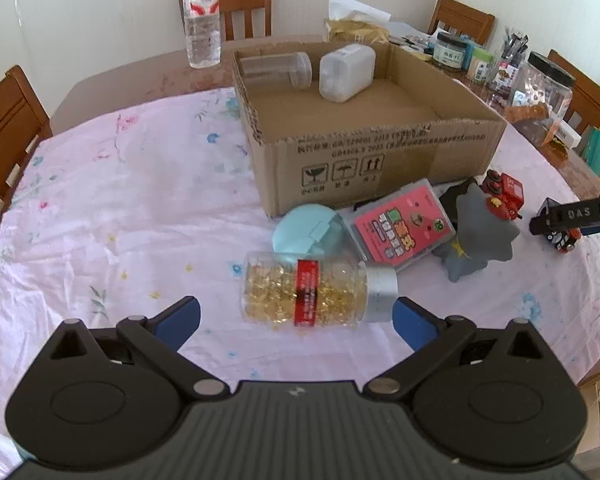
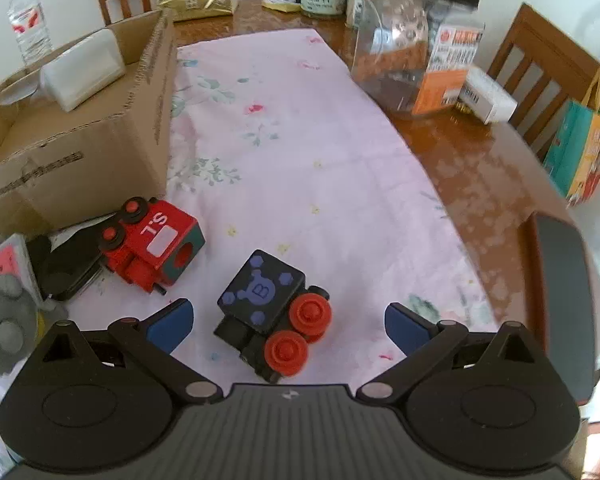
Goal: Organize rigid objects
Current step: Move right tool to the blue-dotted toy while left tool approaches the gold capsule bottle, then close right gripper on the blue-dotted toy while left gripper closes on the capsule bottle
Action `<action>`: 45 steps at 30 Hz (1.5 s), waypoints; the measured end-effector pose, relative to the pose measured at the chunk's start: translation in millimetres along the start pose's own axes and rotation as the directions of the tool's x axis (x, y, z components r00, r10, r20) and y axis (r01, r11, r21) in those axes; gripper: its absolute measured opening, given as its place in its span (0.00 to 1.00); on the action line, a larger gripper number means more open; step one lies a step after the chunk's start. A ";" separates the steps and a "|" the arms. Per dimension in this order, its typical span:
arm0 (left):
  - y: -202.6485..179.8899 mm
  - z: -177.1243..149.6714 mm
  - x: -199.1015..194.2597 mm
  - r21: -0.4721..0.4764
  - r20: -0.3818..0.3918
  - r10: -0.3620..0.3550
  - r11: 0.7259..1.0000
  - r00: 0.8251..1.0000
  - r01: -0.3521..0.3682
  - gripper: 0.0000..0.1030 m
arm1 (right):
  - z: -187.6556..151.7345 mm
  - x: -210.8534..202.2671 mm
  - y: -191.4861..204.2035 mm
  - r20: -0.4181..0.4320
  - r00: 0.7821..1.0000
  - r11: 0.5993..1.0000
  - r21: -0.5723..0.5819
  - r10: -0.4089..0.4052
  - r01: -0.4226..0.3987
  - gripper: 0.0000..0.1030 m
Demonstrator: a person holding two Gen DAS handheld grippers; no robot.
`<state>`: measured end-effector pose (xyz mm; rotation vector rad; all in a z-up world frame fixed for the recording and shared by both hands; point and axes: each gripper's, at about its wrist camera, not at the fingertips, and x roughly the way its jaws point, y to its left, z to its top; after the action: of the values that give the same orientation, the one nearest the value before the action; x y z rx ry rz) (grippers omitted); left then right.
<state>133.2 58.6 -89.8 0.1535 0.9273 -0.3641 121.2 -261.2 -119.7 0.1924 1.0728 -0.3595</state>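
My left gripper is open, its blue pads either side of a clear bottle of gold capsules lying on its side with a silver cap to the right. Behind it lie a light blue round case, a pink card box, a grey figure and a red toy train. My right gripper is open around a black toy train with red wheels. The red train lies to its left. The cardboard box holds a clear jar and a white container.
A pink floral cloth covers the wooden table. A water bottle stands behind the box. Jars, a pen holder and packets crowd the table's right side. Wooden chairs surround the table. A paper bag hangs at right.
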 end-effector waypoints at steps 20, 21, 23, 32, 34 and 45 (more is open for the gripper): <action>-10.2 -12.3 45.5 -0.007 -0.047 0.037 0.999 0.998 -0.037 1.00 | -25.3 -10.1 -24.0 0.061 0.996 0.990 -0.133 0.062 -0.053 1.00; -10.2 -12.2 45.5 -0.008 -0.046 0.038 0.999 0.998 -0.039 1.00 | -25.3 -10.7 -24.8 0.058 0.997 0.991 -0.126 0.058 -0.050 1.00; -10.8 -12.0 45.8 -0.004 -0.045 0.040 0.999 0.998 -0.040 1.00 | -24.1 -10.5 -23.1 0.054 0.998 0.993 -0.110 0.046 -0.040 1.00; -19.3 1.0 37.7 0.015 0.001 0.043 0.999 0.999 -0.043 0.99 | -27.9 -10.5 -20.4 0.091 0.995 0.996 -0.079 0.040 -0.033 1.00; -18.7 4.7 38.2 -0.005 -0.002 0.046 0.999 0.999 -0.046 0.99 | -25.9 -10.8 -19.2 0.075 0.997 0.997 -0.068 0.034 -0.029 1.00; -18.5 9.2 38.5 -0.013 -0.004 0.036 0.999 0.999 -0.036 0.99 | -12.9 -12.2 22.5 0.069 0.992 0.986 -0.136 0.101 -0.091 0.88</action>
<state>154.3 29.6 -114.8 0.1585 0.9298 -0.3240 113.9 -233.8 -115.3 0.1105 1.0052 -0.2060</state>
